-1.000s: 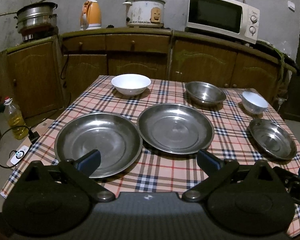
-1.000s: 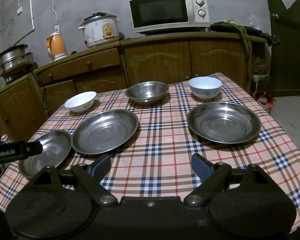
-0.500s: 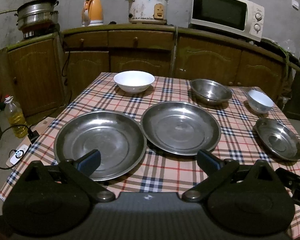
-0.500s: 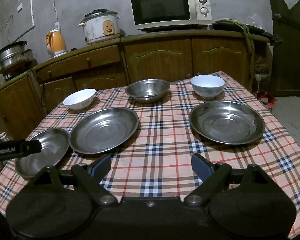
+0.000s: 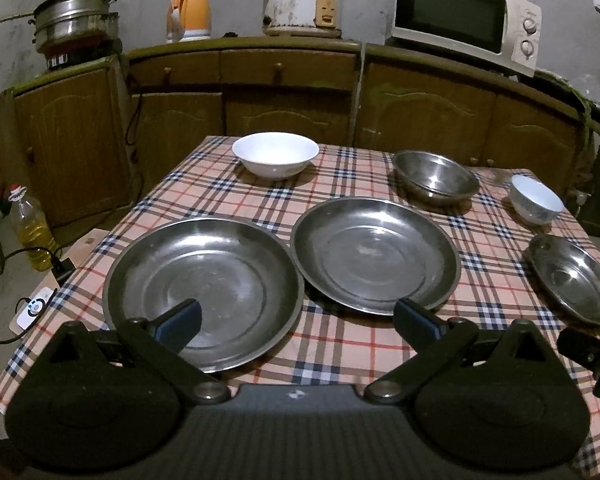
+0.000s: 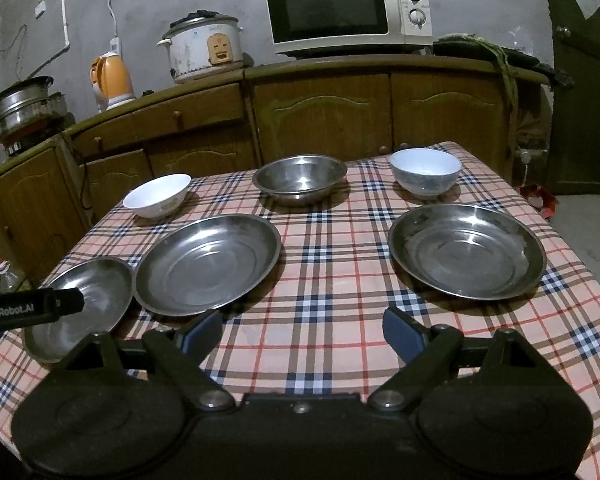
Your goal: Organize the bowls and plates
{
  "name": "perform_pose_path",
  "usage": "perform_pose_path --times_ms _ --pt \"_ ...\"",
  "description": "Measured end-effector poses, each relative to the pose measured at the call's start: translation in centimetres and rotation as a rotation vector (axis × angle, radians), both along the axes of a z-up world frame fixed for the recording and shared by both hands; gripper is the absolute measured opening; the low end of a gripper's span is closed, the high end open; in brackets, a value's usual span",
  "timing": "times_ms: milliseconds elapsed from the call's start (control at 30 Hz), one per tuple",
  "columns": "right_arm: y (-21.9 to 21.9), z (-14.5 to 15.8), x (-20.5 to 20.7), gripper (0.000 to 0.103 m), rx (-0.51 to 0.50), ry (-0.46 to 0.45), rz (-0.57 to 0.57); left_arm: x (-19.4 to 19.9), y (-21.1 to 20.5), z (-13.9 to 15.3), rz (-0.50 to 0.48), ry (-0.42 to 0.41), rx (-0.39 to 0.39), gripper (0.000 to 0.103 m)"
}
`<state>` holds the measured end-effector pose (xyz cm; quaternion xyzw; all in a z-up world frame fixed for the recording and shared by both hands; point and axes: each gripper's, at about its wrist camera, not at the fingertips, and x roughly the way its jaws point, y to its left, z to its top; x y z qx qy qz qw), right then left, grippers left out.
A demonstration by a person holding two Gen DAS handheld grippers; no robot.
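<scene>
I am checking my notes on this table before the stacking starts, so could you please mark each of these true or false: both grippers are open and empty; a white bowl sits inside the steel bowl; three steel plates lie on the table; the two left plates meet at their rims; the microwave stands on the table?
1. The left gripper and right gripper are open and empty. True.
2. A white bowl sits inside the steel bowl. False: they stand apart.
3. Three steel plates lie on the table. True.
4. The leftmost plate and middle plate meet at their rims. True.
5. The microwave stands on the table. False: it is on the counter.
</scene>
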<state>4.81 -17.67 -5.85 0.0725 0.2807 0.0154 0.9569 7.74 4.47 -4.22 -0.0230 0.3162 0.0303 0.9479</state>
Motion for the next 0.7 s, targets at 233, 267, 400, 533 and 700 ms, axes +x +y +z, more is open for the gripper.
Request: perform_pose_path --times_ms 233,267,400,533,700 --pt "0.1 -0.5 2.1 0.103 -0.008 0.002 -0.002 1.7 0.4 -0.6 0.010 0.016 -0.011 0.103" --pt "0.1 -0.6 2.4 0.103 -0.009 0.002 -0.003 1.9 0.4 -0.7 0.008 0.017 -0.015 0.103" --pt "-0.1 -1.1 3.7 0.103 -0.007 0.014 -0.010 2.2 -0.1 -1.4 -0.011 0.025 -0.030 0.103" --pt "-0.4 -1.7 4.7 0.103 0.003 0.028 -0.018 2.7 -0.5 -2.7 -0.037 0.047 -0.056 0.103" --pt "-0.8 -2.3 5.5 0.103 0.005 0.037 -0.025 3.9 -0.6 -3.9 -0.040 0.062 -0.080 0.103"
